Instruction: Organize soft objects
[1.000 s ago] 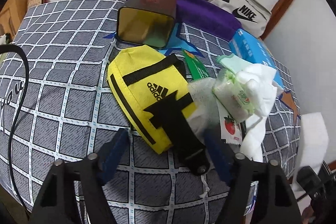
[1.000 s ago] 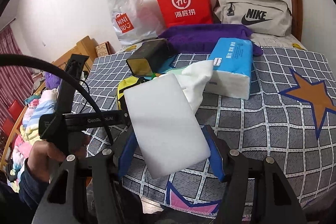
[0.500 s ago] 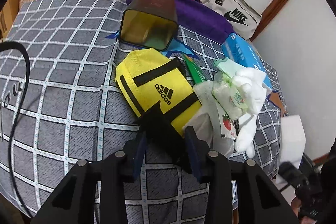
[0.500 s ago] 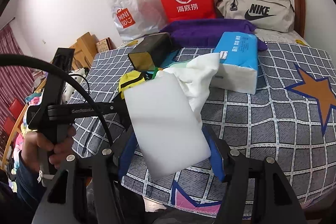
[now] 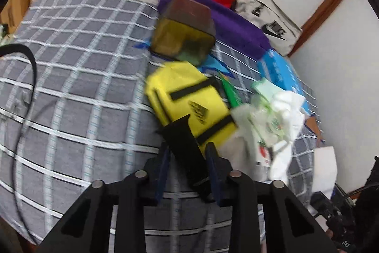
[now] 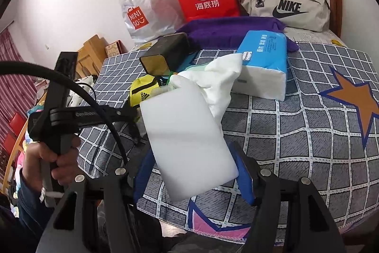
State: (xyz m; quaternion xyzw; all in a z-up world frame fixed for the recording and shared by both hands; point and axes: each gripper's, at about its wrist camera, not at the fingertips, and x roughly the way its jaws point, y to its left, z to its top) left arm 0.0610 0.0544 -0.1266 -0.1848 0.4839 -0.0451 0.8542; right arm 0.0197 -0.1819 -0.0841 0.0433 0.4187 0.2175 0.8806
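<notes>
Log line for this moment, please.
left tongs: closing on yellow Adidas bag's black strap | right tongs: holding white foam block | bed

Black tongs w/ blue pads, silver screws, black cable; dark blue sleeve.

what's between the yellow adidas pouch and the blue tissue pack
In the left wrist view, a green packet and a heap of white cloths and wrapped wipes lie between the yellow pouch and the tissue pack.

Both wrist cams look down, close over bed; share yellow pouch.
</notes>
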